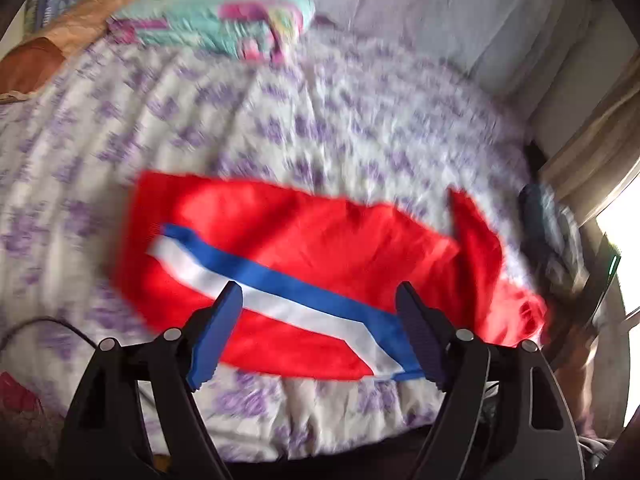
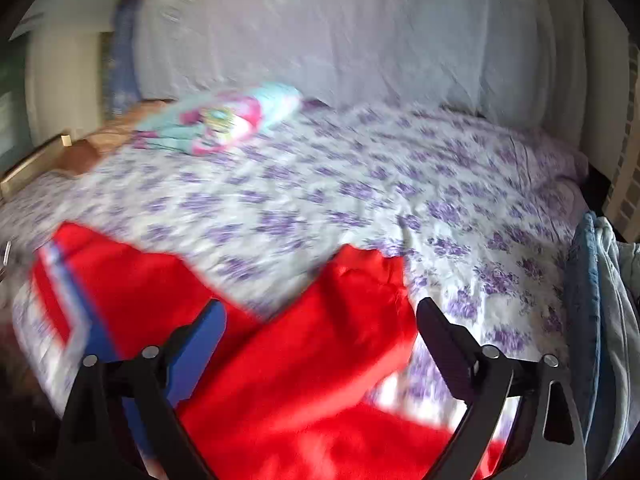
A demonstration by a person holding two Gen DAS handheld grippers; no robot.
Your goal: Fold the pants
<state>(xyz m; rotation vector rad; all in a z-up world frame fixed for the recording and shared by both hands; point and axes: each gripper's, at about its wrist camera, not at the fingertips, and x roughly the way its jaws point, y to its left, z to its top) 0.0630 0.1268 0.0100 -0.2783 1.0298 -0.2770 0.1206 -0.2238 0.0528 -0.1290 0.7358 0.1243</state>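
Pants (image 1: 304, 240) flat on bed (image 1: 280, 120), both tongs open.

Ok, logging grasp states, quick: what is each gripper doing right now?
Left gripper: open, holding nothing, above the red pants.
Right gripper: open, holding nothing, above the red pants.

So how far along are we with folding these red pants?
Early stage. Done: the red pants lie spread on the floral bedspread, stripe up, one part already flipped up at the far end. In hand: nothing; left tongs and right tongs are both open above the fabric. Left: grip an edge and make the folds.
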